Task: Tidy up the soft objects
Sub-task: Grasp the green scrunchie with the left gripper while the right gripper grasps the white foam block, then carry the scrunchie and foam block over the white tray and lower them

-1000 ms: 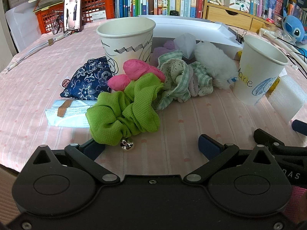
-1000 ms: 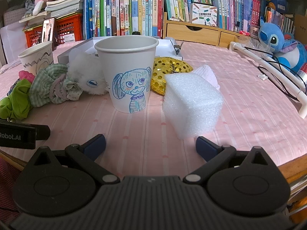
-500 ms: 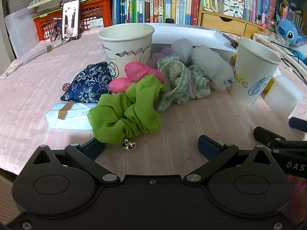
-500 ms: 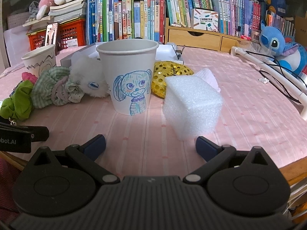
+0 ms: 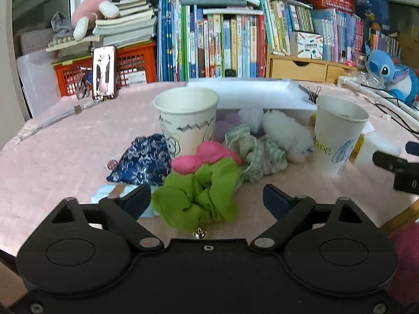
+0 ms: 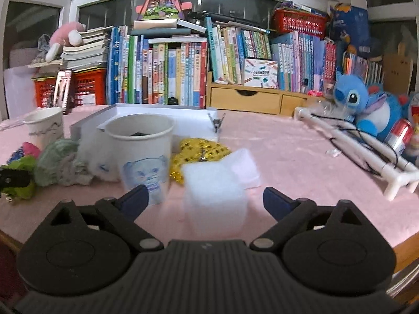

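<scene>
The left gripper (image 5: 207, 198) framed a green scrunchie (image 5: 199, 196), the right gripper (image 6: 205, 198) a white foam block (image 6: 214, 196); both sets of fingers were wide, closing, touching nothing.

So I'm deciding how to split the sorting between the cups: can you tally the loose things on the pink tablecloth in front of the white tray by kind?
Paper cups: 2, and
Scrunchies: 2, green and pale checked
Foam blocks: 1
Pink soft lumps: 1
White fluffy items: 1
Navy floral pouches: 1
Gold sequin items: 1
Face masks: 1
Total: 10
</scene>
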`<state>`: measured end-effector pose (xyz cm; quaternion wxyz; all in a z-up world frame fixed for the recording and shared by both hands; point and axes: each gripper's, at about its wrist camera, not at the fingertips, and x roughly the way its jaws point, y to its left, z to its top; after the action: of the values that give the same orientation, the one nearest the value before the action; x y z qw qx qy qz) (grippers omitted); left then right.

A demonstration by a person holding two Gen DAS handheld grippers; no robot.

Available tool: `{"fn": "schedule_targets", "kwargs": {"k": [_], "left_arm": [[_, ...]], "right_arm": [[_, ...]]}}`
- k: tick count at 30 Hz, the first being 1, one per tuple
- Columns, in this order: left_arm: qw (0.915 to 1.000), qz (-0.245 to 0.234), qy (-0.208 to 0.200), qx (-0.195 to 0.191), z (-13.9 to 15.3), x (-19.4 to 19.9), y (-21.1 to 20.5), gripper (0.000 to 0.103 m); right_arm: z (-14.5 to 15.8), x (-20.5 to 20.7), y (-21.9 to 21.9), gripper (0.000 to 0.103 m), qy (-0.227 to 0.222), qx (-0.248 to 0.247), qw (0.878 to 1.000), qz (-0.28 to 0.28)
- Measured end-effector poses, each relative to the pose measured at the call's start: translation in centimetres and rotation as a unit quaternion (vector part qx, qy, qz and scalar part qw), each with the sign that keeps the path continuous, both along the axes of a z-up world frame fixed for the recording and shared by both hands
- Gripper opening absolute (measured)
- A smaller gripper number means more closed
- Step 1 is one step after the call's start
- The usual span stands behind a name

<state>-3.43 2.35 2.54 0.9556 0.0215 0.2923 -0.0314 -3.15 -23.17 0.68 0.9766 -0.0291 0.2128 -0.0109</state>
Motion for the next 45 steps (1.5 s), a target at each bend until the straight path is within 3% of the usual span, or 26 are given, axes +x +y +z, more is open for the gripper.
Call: {"fn": "schedule_targets", "kwargs": {"k": [3,9,12,13,14,17,22,32,39,45], "left_arm": [[0.9999,0.001,0.015,-0.005,-0.7,0.5,0.2,0.086],[0.9998,0.013,0.013,-0.009,-0.9,1.0,0.7,0.065],[0.9998,0.017,0.012,-0.006,-0.9,1.2,0.9,0.046],[0.9997,0.017,0.010,-0.010,-0.8,1.1,1.0,0.038],[0.9996,0.019,0.006,-0.021,-0.6,0.9,1.2,0.025],[0.9988,0.019,-0.003,-0.046,0.5,0.3,1.7,0.011],[0.9964,-0.002,-0.026,-0.081,3.0,-0.9,2.2,0.009],[0.9933,-0.052,-0.057,-0.087,7.4,-0.3,1.9,0.008],[0.9895,-0.076,-0.062,-0.106,10.7,3.4,1.5,0.008],[0.9894,-0.075,-0.047,-0.115,12.1,9.1,0.0,0.008]], "right_arm": [[-0.2,0.4,-0.2,0.091,0.002,-0.005,1.000,0.002],[-0.9,1.0,-0.4,0.079,0.017,0.001,1.000,0.001],[-1.1,1.2,-0.4,0.066,0.021,-0.001,1.000,0.003],[-1.1,1.3,-0.4,0.057,0.024,-0.001,1.000,0.002],[-1.1,1.3,-0.4,0.055,0.026,0.001,1.000,0.000],[-0.9,1.0,-0.4,0.053,0.021,0.004,1.000,0.001],[0.6,0.2,-0.4,0.052,-0.001,0.011,1.000,0.012],[4.5,0.5,-1.1,0.052,-0.045,0.034,0.998,0.023],[6.9,2.8,-2.4,0.052,-0.051,0.068,0.996,0.031],[8.9,6.5,-3.2,0.052,-0.035,0.111,0.992,0.049]]}}
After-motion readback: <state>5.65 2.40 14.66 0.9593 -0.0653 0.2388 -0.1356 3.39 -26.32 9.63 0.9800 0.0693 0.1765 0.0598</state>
